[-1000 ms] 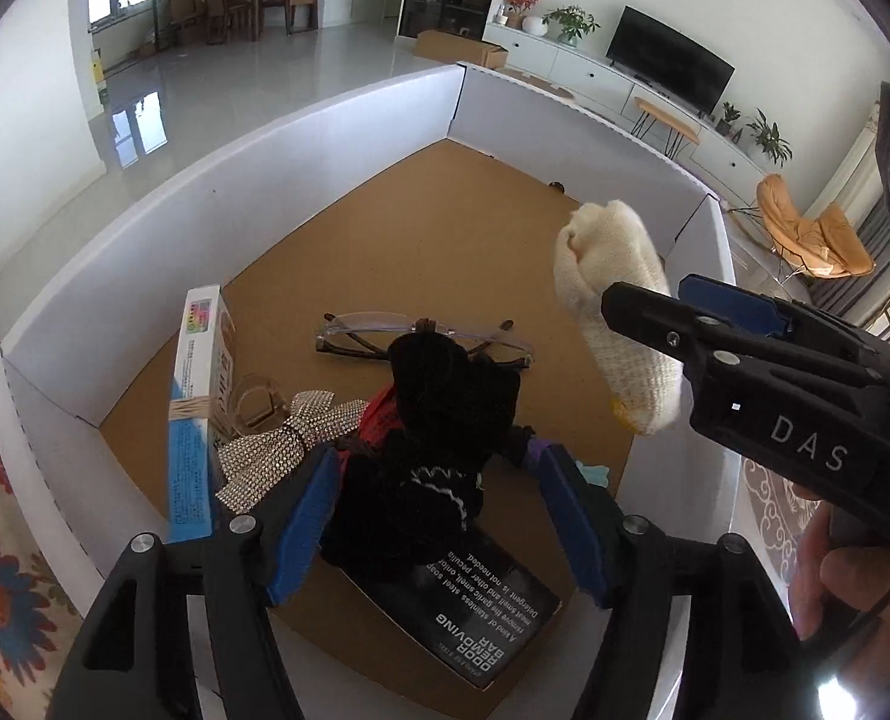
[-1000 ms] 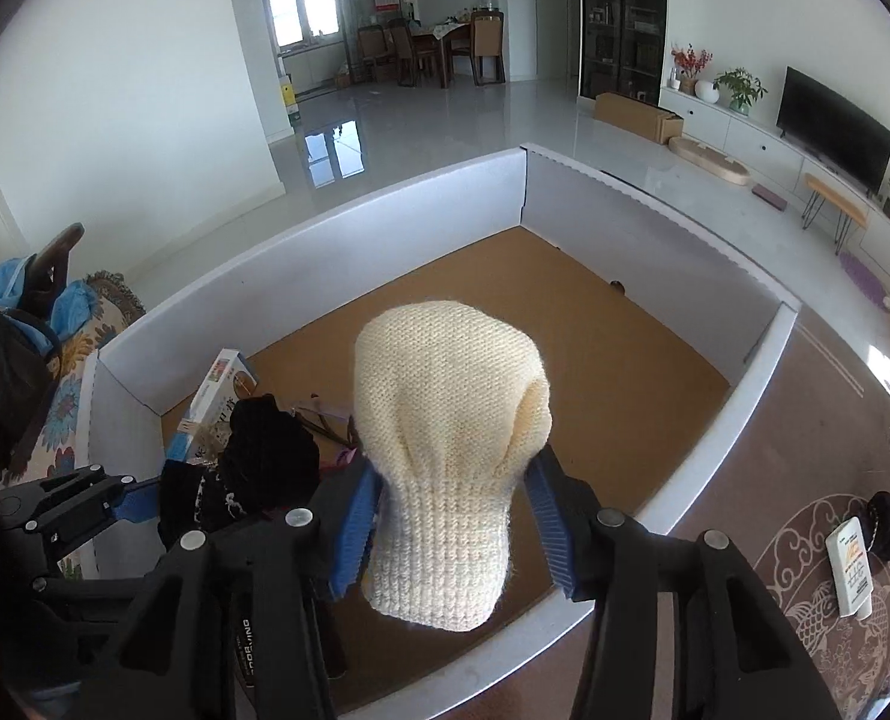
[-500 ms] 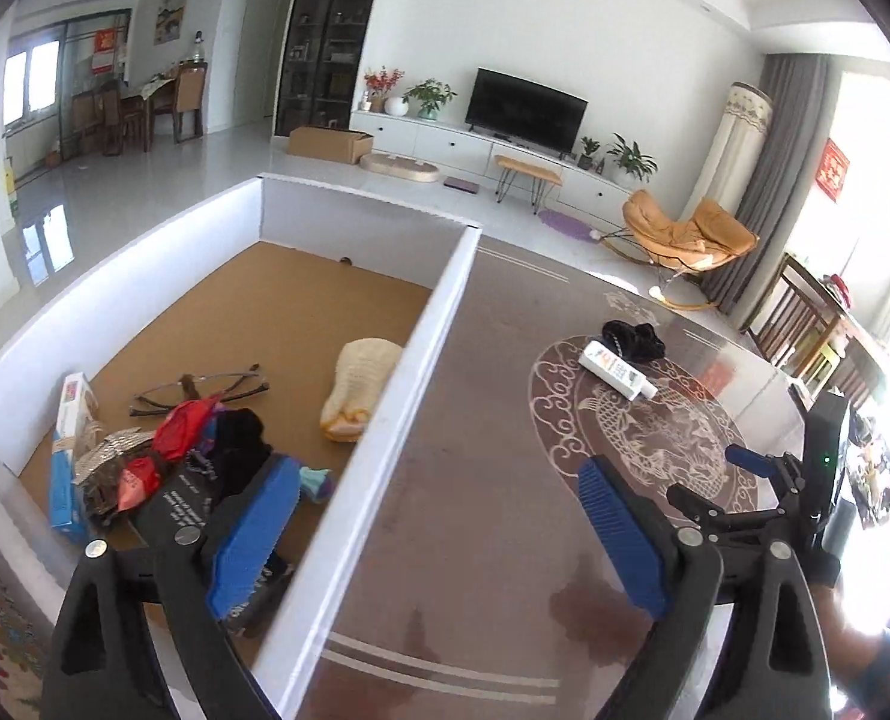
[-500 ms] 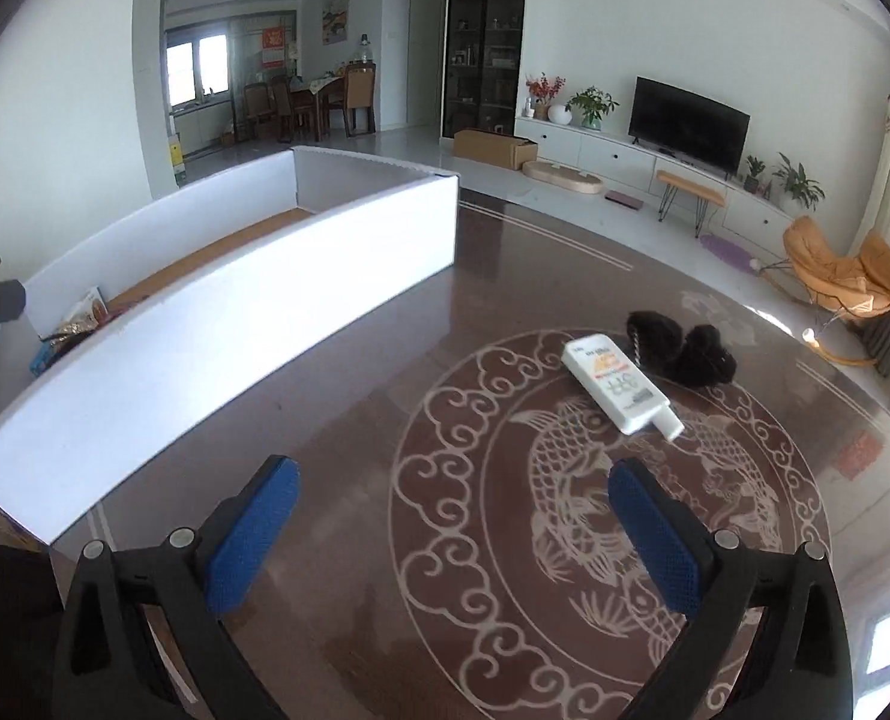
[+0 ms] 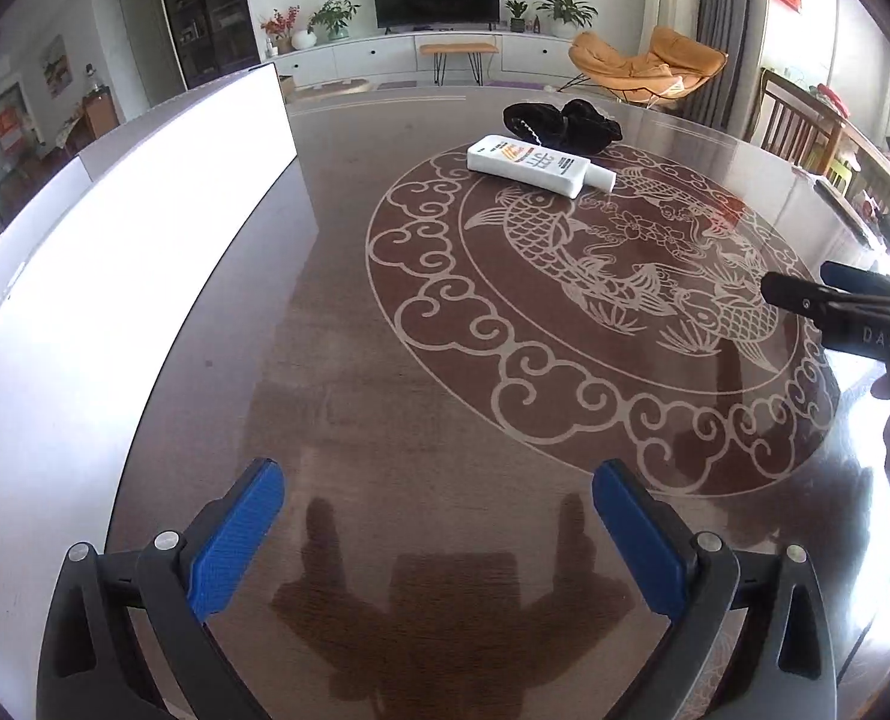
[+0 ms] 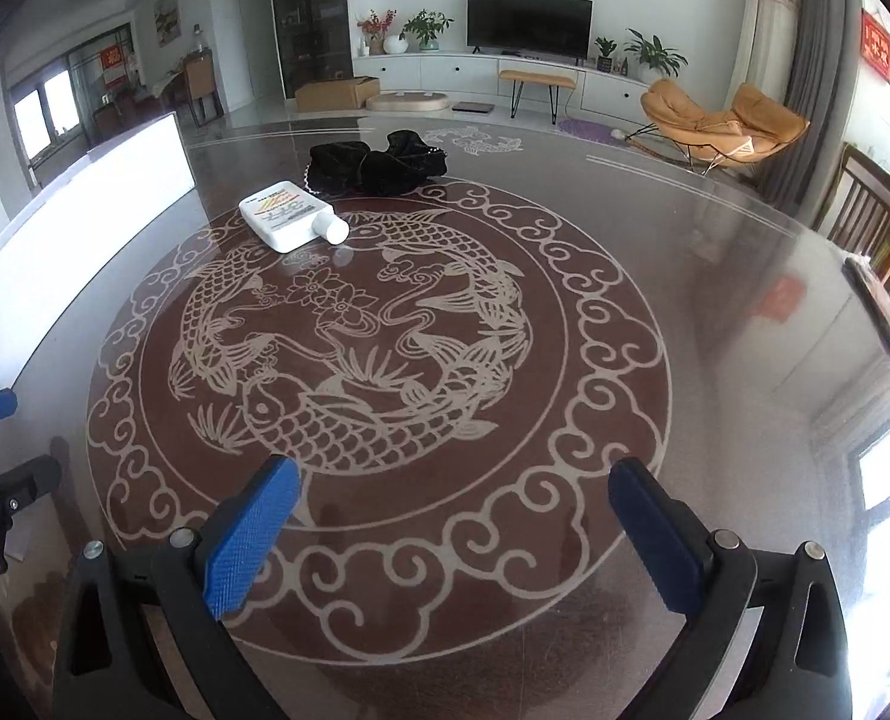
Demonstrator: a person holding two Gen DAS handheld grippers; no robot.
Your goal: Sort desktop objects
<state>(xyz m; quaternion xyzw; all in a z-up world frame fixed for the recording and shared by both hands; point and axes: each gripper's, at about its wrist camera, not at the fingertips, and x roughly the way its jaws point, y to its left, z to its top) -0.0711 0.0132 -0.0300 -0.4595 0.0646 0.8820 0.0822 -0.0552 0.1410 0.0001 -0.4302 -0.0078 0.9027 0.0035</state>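
Note:
A white flat bottle (image 5: 538,167) (image 6: 291,216) lies on the glass table at the far side of the fish pattern. Just behind it sits a black fabric bundle (image 5: 565,120) (image 6: 378,162). My left gripper (image 5: 438,522) hangs open over bare table, well short of both, nothing between its blue pads. My right gripper (image 6: 454,516) is open too, above the near rim of the round pattern, empty. The right gripper's black body shows at the right edge of the left wrist view. The left gripper's tips show at the left edge of the right wrist view.
The white wall of the sorting box (image 5: 114,252) (image 6: 72,198) runs along the left of the table. The round carp design (image 6: 372,348) fills the table's middle. A wooden chair (image 6: 871,210) stands past the right edge, and the table's right rim (image 6: 883,312) is close.
Both grippers let go of their items in the box, a black cloth and a cream knit piece, opened wide and swung right, out over the patterned table.

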